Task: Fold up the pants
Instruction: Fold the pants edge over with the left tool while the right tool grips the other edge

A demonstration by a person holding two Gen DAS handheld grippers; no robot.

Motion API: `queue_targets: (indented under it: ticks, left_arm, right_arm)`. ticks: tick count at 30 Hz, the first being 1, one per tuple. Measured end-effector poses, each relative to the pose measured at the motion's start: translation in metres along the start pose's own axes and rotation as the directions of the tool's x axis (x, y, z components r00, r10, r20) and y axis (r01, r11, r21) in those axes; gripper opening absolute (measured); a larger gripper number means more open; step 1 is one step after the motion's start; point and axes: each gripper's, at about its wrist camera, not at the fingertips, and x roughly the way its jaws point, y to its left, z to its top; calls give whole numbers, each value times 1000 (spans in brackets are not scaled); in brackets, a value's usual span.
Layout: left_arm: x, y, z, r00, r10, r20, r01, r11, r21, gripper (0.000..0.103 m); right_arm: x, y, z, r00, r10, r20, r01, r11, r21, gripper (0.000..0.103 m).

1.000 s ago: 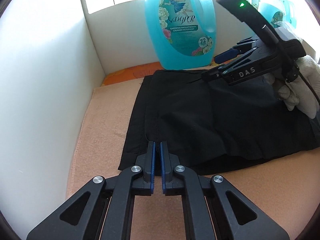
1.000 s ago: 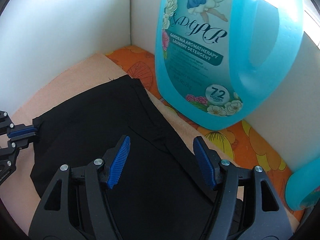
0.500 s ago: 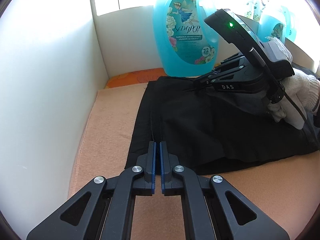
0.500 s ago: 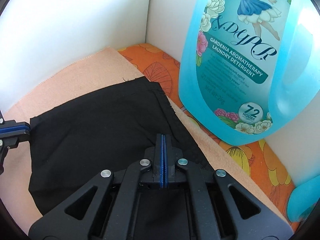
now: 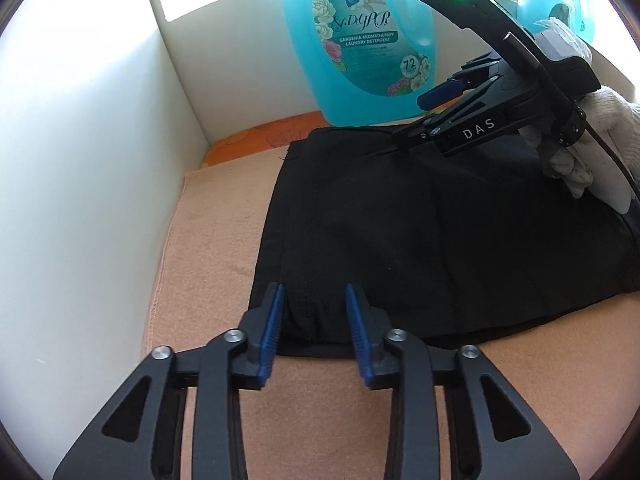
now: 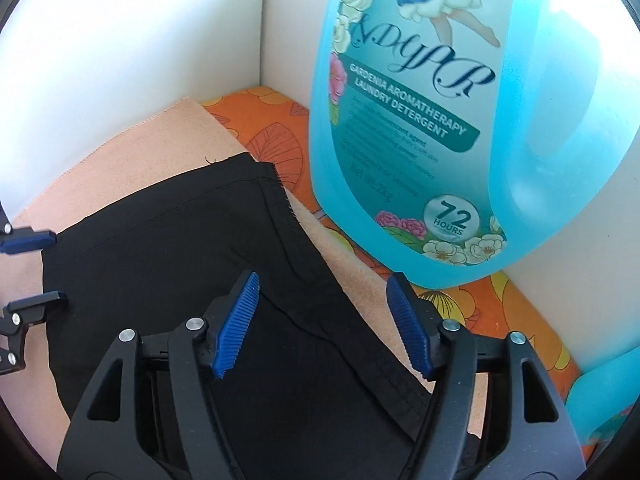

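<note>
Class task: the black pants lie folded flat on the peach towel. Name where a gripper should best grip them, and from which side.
Probably the pants' near stitched corner. It lies flat with its edge exposed on the towel, and the left gripper already straddles it from the near side, jaws open.

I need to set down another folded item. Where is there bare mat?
Bare peach mat runs between the white wall and the black pants, and along their near edge. The far corner is crowded by the blue detergent bottle and right claw.

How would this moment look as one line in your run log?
step: releasing fold | left gripper: jaws just opened, astride black pants edge | right gripper: just opened above pants | pants: folded flat on peach towel
</note>
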Motion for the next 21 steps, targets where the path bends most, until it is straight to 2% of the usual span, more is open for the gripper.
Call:
queue_targets:
  ticks: [2, 3, 4, 5, 6, 7, 11, 14, 18, 21]
  left_arm:
    - [-1, -6, -1, 1000, 18, 7, -18, 999, 32, 5]
    - [-3, -8, -1, 1000, 16, 15, -17, 999, 44, 4]
    - [-5, -10, -2, 1000, 15, 22, -16, 998, 52, 2]
    - [-7, -12, -3, 999, 11, 31, -13, 998, 57, 2]
    - [-9, -12, -3, 999, 8, 37, -10, 998, 55, 1]
    - [-9, -10, -3, 999, 8, 43, -10, 999, 49, 1]
    - [-17, 1, -6, 998, 24, 61, -24, 1000, 4, 1]
    - [-18, 11, -9, 998, 28, 53, -28, 1000, -11, 0]
    - [-20, 23, -13, 997, 43, 56, -40, 998, -56, 0]
    - [-19, 34, -13, 999, 24, 40, -20, 995, -98, 2]
  right_arm:
    - [6, -3, 0, 1000, 25, -8, -25, 999, 22, 65]
    - [7, -3, 0, 999, 47, -2, -47, 998, 33, 60]
    - [9, -2, 1, 997, 72, 0, -72, 997, 42, 40]
    - [8, 0, 1, 999, 39, 8, -39, 998, 44, 28]
    - [10, 4, 2, 999, 32, 9, -32, 999, 31, 21]
    - [16, 9, 6, 999, 49, 7, -49, 999, 23, 8]
    - [9, 23, 10, 999, -13, 52, 14, 1000, -15, 5]
    - [5, 27, 17, 997, -16, 73, 17, 1000, -17, 4]
    - [20, 33, 27, 998, -40, 45, 41, 999, -23, 4]
    - [26, 36, 22, 999, -36, -6, 36, 998, -52, 5]
